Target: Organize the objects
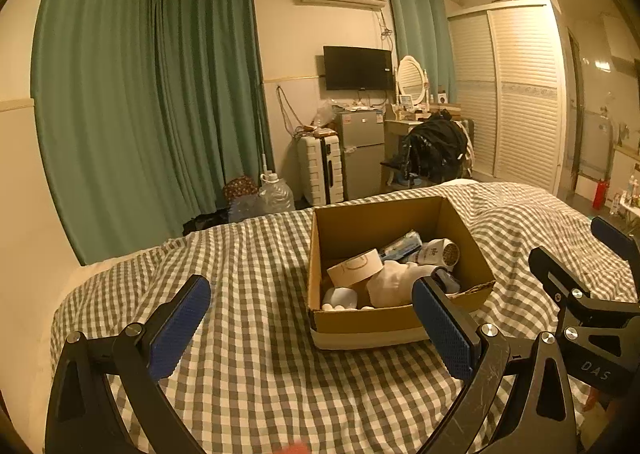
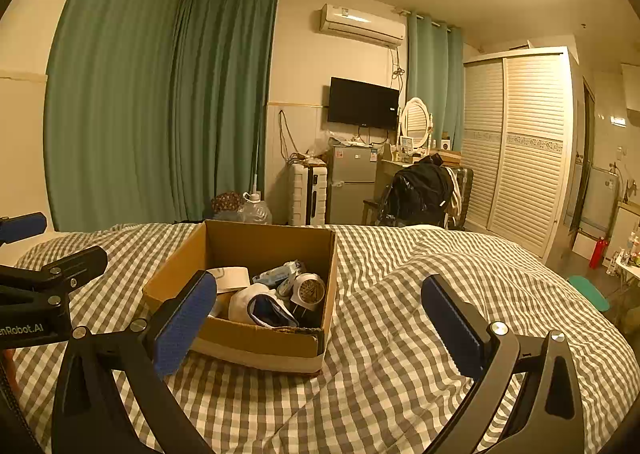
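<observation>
Box (image 2: pixel 256 342) holding tape roll (image 2: pixel 232 278), hairdryer (image 2: pixel 308 290)

On my right gripper (image 1: pixel 612 250), at the right edge of my left wrist view, I read "DAS" on its black body. On my left gripper (image 2: pixel 40 238), at the left edge of my right wrist view, I read "nRobot.AI", cut off by the frame. Print elsewhere is too small to read.

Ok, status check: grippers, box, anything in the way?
Left gripper open, empty. Right gripper open, empty. Cardboard box on bed, already holding items. Nothing blocking.
</observation>
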`<state>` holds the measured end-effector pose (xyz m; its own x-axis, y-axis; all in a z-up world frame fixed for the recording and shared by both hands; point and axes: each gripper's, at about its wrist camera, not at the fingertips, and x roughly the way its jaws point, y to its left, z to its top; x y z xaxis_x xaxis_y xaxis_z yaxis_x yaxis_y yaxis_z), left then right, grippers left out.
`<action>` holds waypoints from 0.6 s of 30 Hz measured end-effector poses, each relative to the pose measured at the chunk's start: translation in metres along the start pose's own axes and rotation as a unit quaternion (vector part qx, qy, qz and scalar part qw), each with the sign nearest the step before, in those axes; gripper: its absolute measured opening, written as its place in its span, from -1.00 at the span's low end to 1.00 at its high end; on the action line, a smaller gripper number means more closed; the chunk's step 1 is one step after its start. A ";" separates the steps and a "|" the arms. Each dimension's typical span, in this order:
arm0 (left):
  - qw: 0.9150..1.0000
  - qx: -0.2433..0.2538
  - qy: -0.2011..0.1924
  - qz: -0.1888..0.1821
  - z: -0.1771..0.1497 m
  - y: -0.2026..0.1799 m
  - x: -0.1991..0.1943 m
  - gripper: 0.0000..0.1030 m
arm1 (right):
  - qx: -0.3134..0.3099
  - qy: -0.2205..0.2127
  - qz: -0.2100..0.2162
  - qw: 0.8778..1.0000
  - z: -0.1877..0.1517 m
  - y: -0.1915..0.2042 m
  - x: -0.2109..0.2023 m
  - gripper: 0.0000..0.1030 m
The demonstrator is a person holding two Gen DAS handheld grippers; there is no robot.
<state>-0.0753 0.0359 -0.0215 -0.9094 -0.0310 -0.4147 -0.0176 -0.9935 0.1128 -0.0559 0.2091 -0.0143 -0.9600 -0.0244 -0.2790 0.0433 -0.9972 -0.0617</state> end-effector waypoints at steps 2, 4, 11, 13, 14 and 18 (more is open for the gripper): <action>1.000 -0.001 0.001 0.000 0.000 0.000 0.000 1.00 | 0.000 0.001 0.000 1.000 0.000 0.000 0.000 0.99; 1.000 -0.002 0.002 -0.002 0.000 0.001 0.001 1.00 | -0.001 0.001 0.000 1.000 -0.001 0.000 0.000 0.99; 1.000 -0.003 0.003 -0.003 0.000 -0.001 0.001 1.00 | -0.004 0.003 -0.002 1.000 -0.003 0.001 0.001 0.99; 1.000 -0.003 0.003 -0.003 0.000 -0.001 0.001 1.00 | -0.004 0.003 -0.001 1.000 -0.003 0.001 0.001 0.99; 1.000 -0.003 0.003 -0.004 0.000 -0.001 0.001 1.00 | -0.004 0.003 -0.001 1.000 -0.004 0.000 0.001 0.99; 1.000 -0.002 0.003 -0.002 0.000 -0.001 0.001 1.00 | -0.005 0.003 -0.002 1.000 -0.004 0.000 0.001 0.99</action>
<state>-0.0760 0.0371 -0.0220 -0.9067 -0.0280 -0.4208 -0.0190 -0.9941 0.1072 -0.0558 0.2098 -0.0186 -0.9585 -0.0209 -0.2843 0.0430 -0.9965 -0.0719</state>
